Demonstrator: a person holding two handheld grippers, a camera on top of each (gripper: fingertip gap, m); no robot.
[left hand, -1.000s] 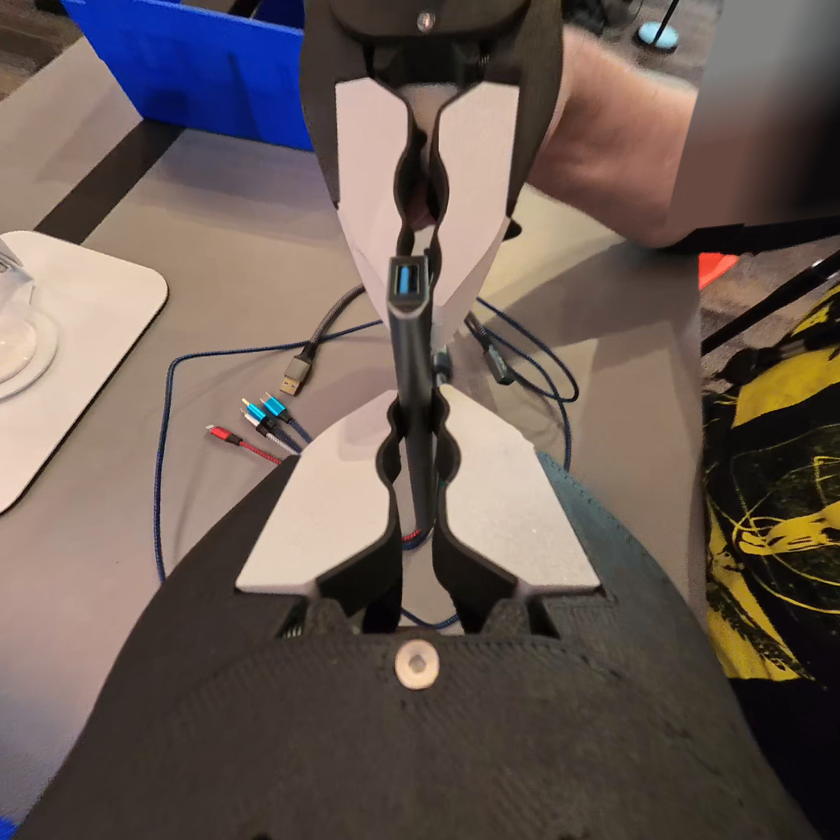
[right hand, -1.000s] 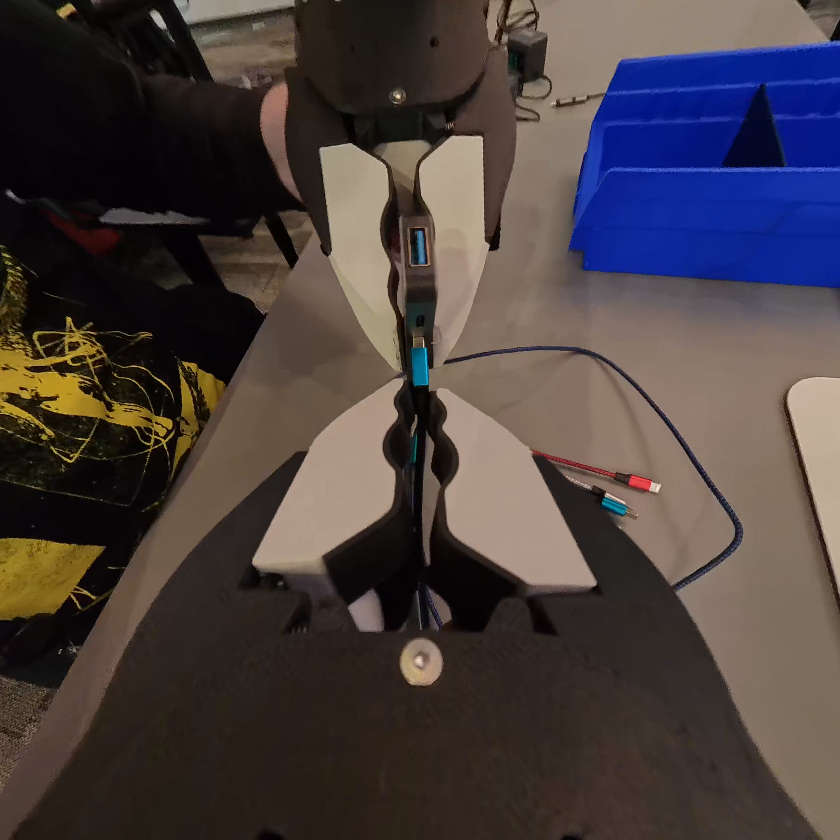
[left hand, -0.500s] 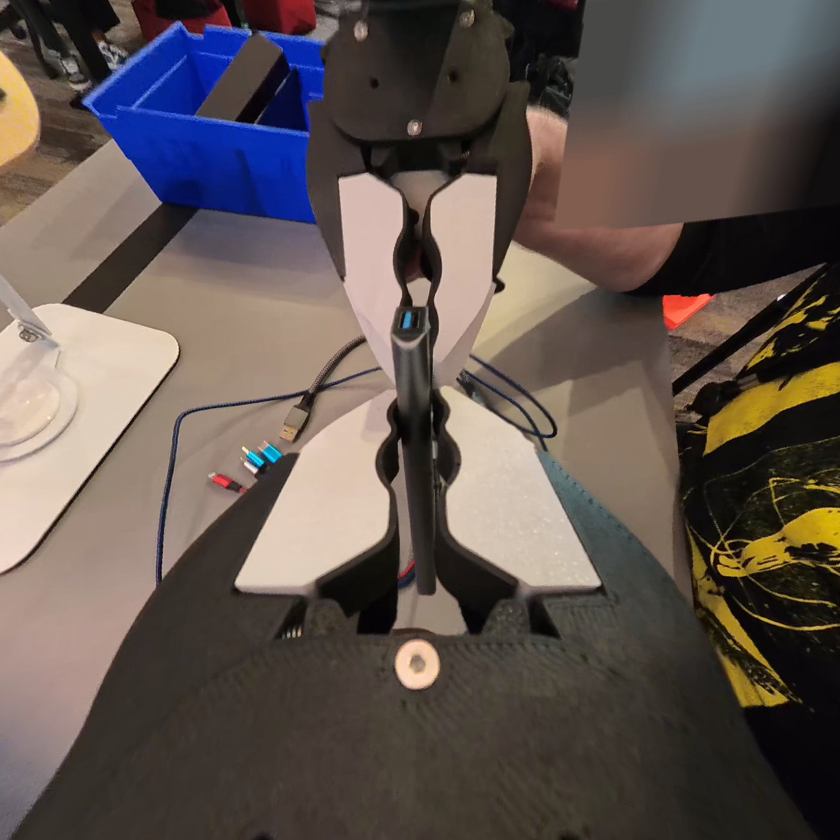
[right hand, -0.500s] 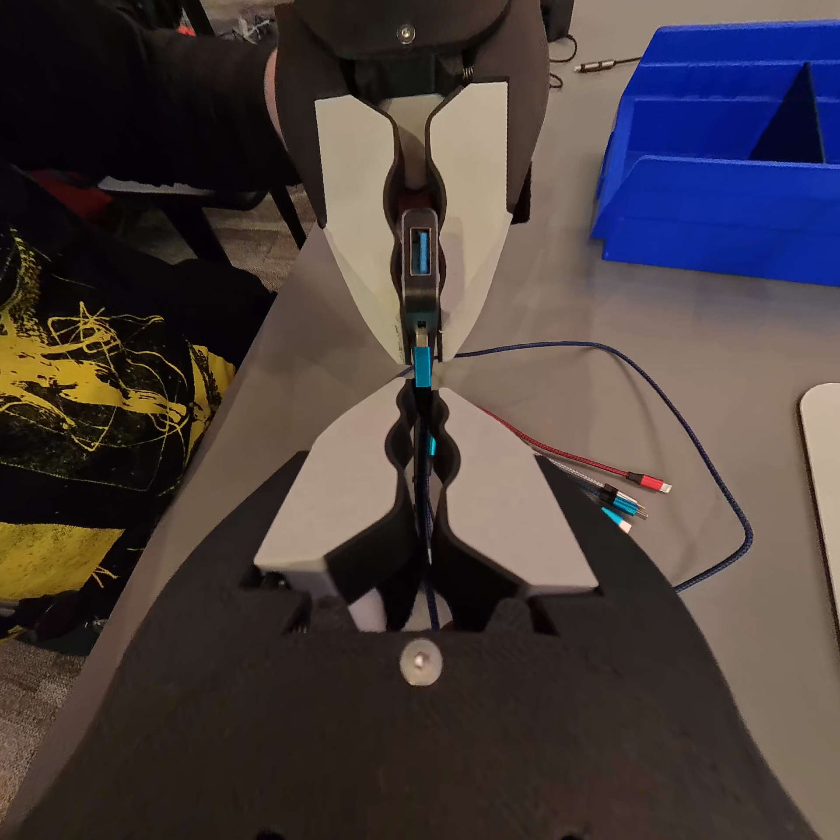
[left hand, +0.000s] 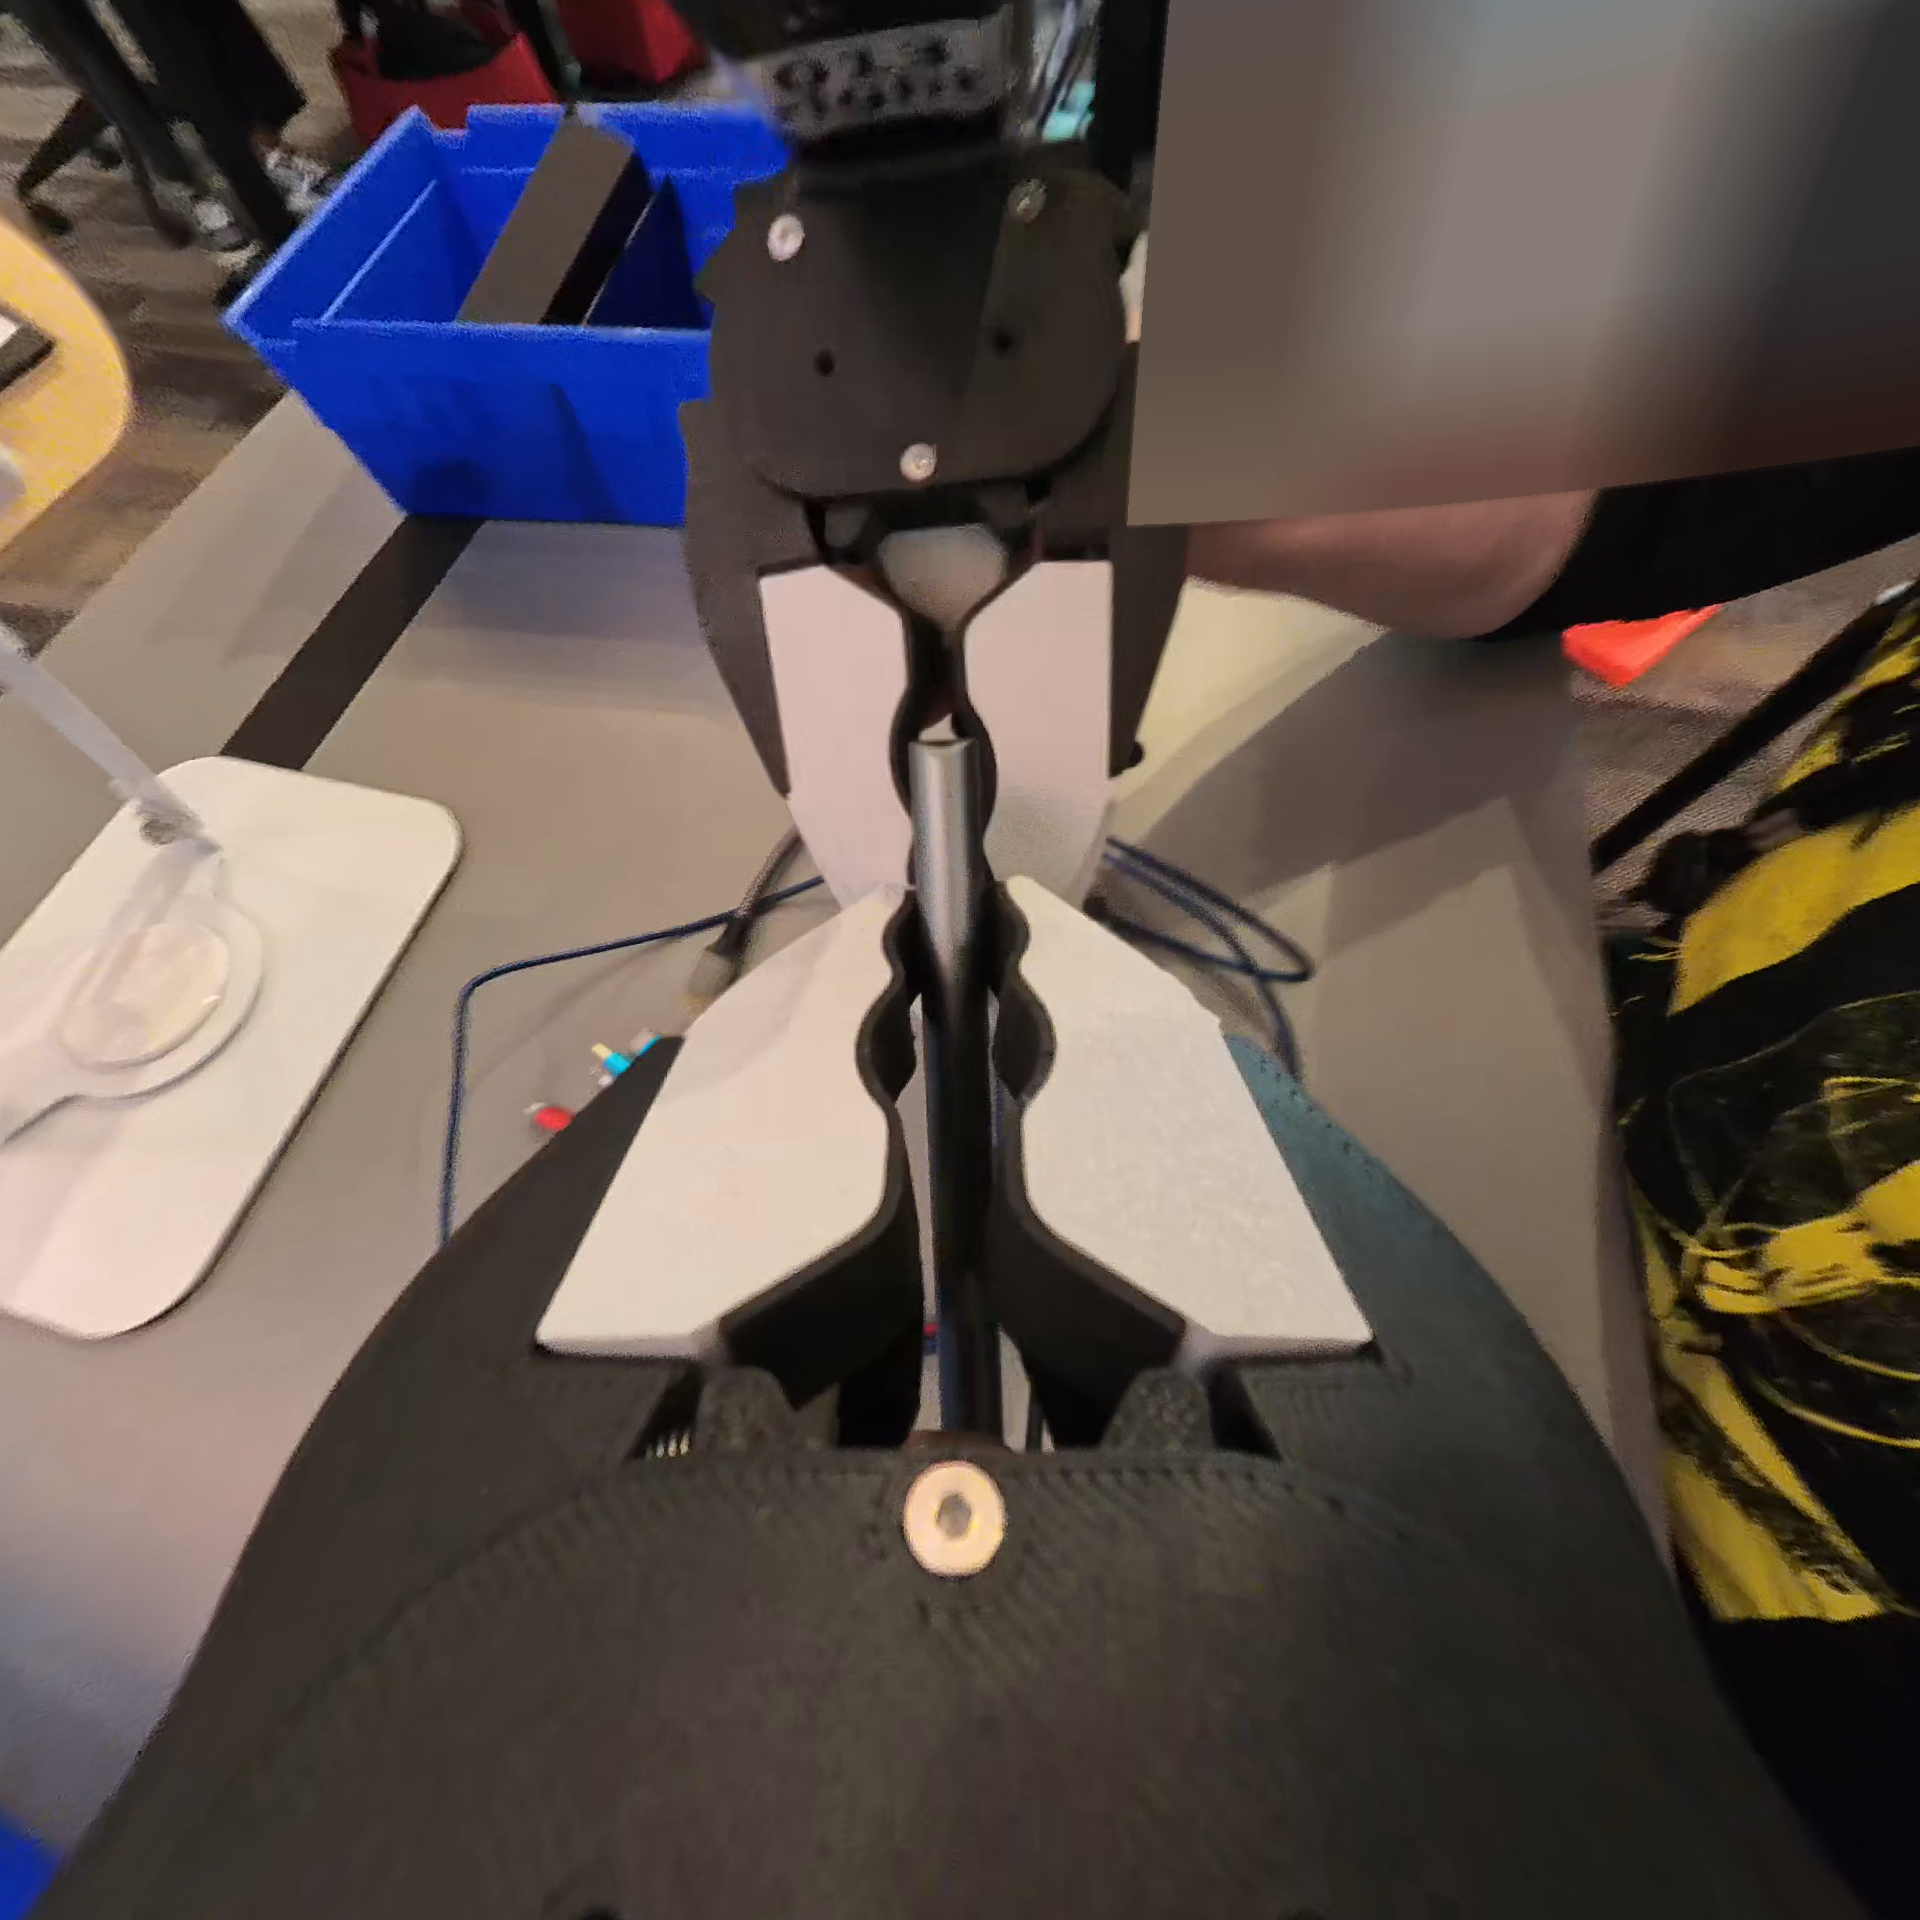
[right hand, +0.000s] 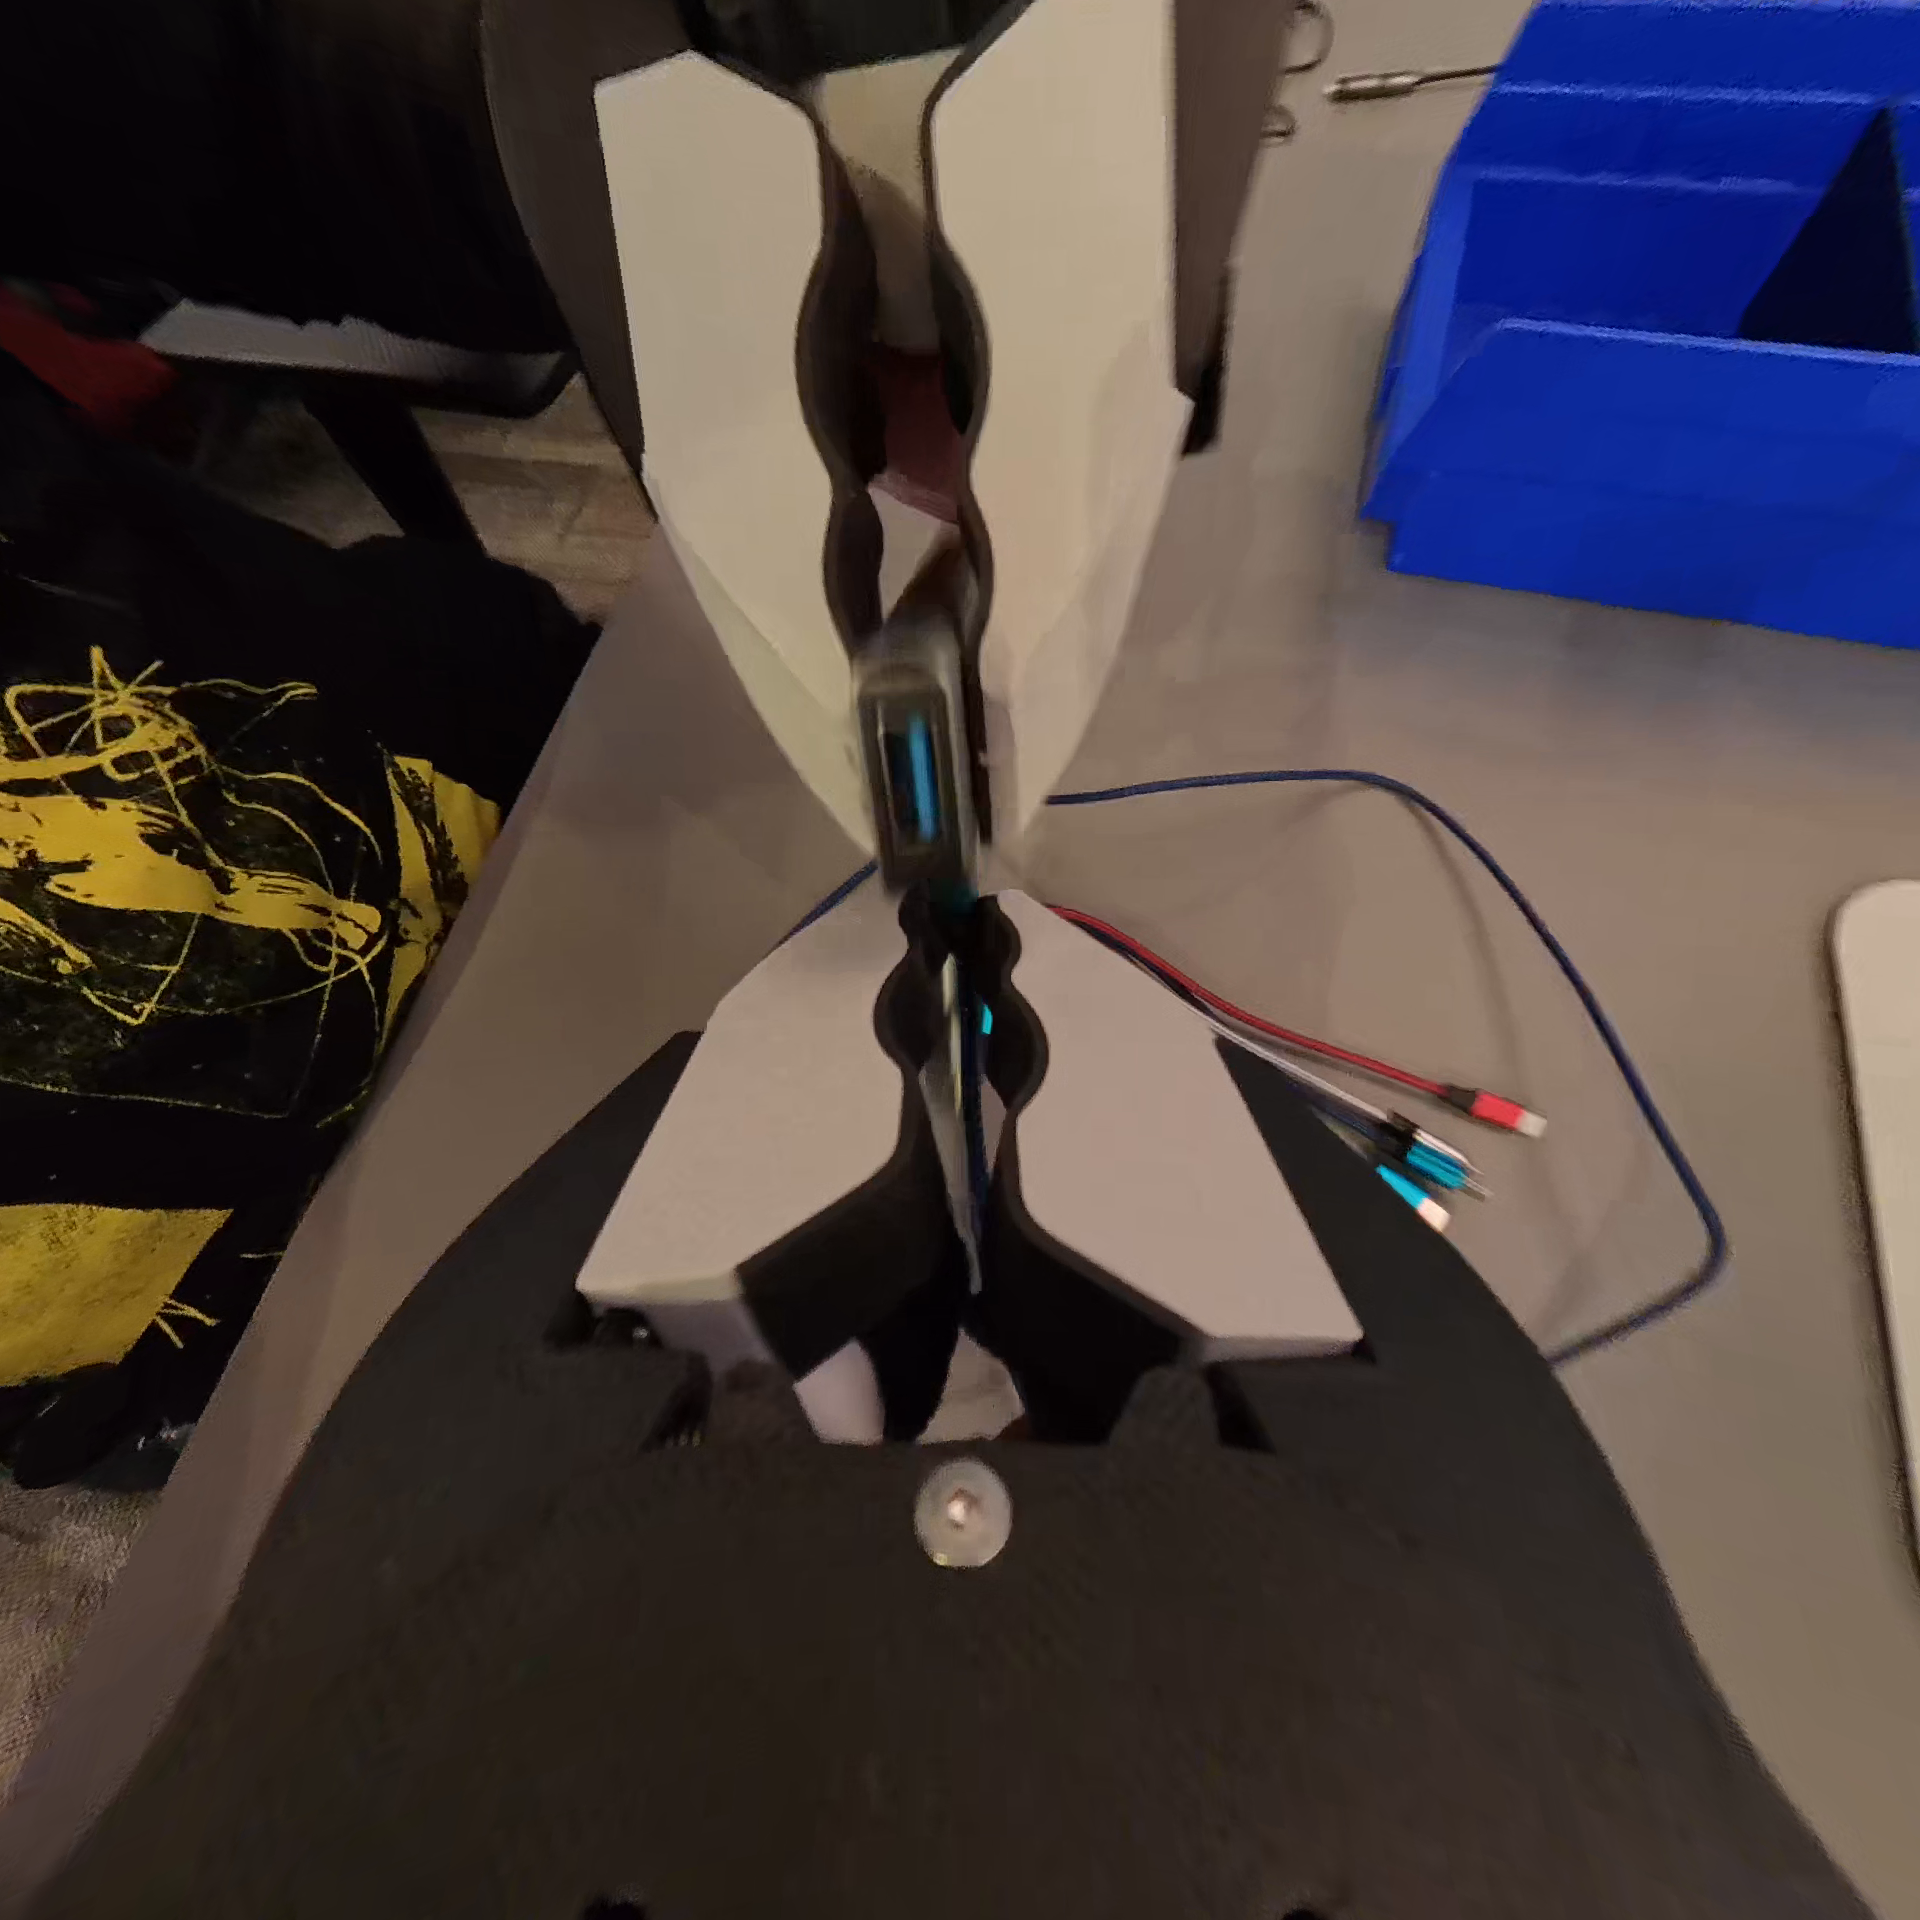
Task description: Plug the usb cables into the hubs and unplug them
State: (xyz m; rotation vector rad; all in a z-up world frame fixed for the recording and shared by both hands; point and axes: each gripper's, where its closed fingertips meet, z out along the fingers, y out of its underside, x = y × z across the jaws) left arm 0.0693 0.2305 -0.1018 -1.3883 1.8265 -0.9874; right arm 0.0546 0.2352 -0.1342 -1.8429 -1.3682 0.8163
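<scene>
1. The left gripper (left hand: 951,914) is closed on a slim dark grey USB hub (left hand: 943,831), held edge-up between its grey fingers (left hand: 800,1143) above a grey table (left hand: 582,665).
2. The right gripper (right hand: 961,914) faces it tip to tip and is clamped on a blue braided cable with a teal plug (right hand: 954,896). The plug meets the near end of the hub (right hand: 914,769), just below a blue-lit port; motion blur hides whether it is seated.
3. The cable (right hand: 1558,935) loops across the table to the right in the right wrist view, ending in loose red and teal connectors (right hand: 1455,1132) lying flat.
4. In the left wrist view, a second braided cable with a metal plug (left hand: 717,961) lies on the table just left of the fingers.
5. A blue bin (left hand: 499,343) stands at the far left of that view, and a white pad (left hand: 208,1018) lies near left with a clear stand on it.
6. A person's bare forearm (left hand: 1382,561) shows behind the right gripper, and a black and yellow garment (left hand: 1766,1143) hangs at the table's right edge.
</scene>
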